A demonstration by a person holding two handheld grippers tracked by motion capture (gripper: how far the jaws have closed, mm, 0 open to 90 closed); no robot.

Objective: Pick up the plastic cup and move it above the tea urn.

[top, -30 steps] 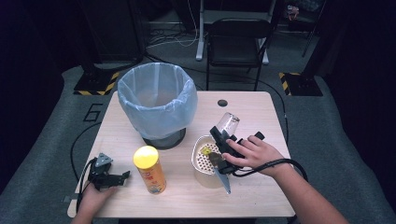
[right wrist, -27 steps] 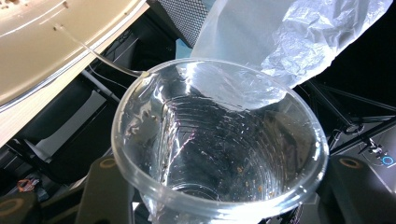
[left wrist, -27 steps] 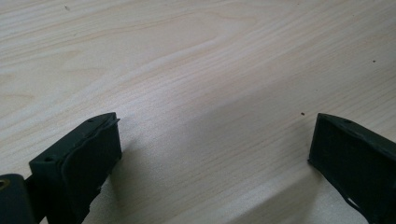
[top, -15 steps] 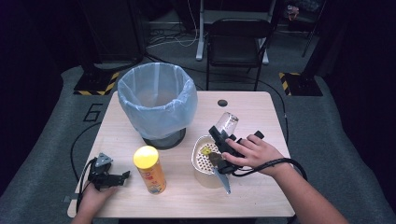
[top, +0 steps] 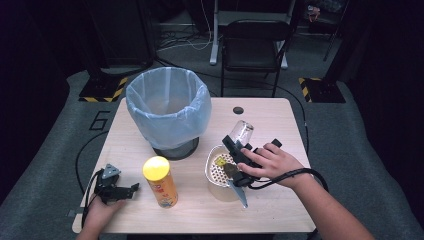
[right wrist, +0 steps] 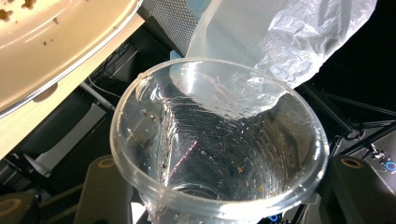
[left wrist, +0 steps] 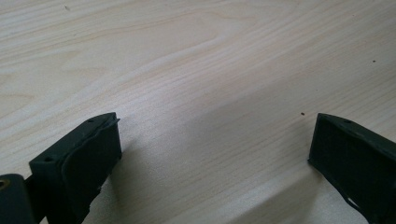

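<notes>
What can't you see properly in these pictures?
- The writing on the yellow can: too small and blurry in the high view.
- The yellow bit in the strainer bowl: too small there to tell what it is; the hand covers part of the bowl.
- The clear cup in the right gripper: its base is cut off by the right gripper view's bottom edge.
- The left gripper: its view crops both jaws.

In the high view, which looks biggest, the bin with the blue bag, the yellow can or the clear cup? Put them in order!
1. The bin with the blue bag looks biggest by far.
2. The yellow can.
3. The clear cup, held in the right gripper and partly hidden, so its place is less sure.
</notes>
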